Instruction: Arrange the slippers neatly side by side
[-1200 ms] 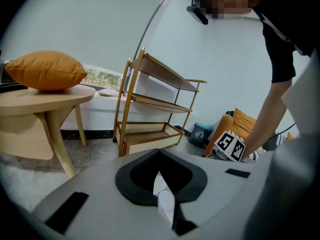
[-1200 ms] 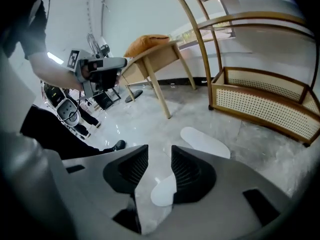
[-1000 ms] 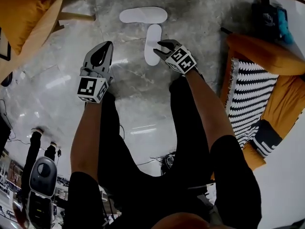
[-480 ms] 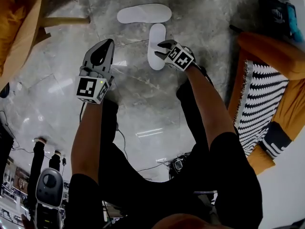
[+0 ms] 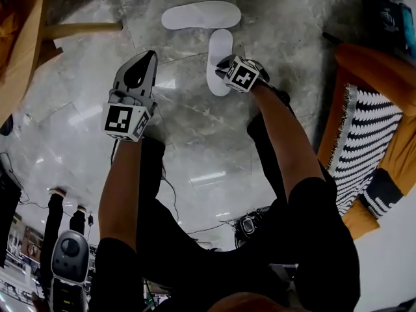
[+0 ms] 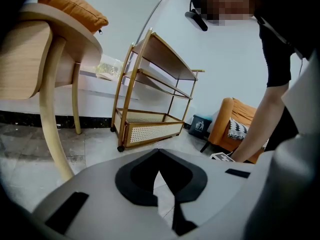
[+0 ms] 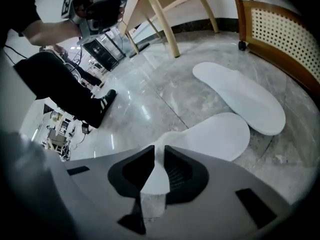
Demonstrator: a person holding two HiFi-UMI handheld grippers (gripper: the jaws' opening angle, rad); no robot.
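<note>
Gripping heel end of nearer white slipper [image 5: 219, 51] in right gripper [image 7: 159, 153], jaws just closing onto it; toe just beside second slipper [image 5: 200, 15] lying crosswise on marble floor [image 5: 195, 122]. Holding left gripper [image 5: 149, 57] closed, empty.

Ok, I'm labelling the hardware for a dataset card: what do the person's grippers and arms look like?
The left gripper and right gripper are both grey shells with black teardrop-shaped pads. Each carries a white cube printed with black square markers. The person wears short black sleeves, which end above the elbow.
</note>
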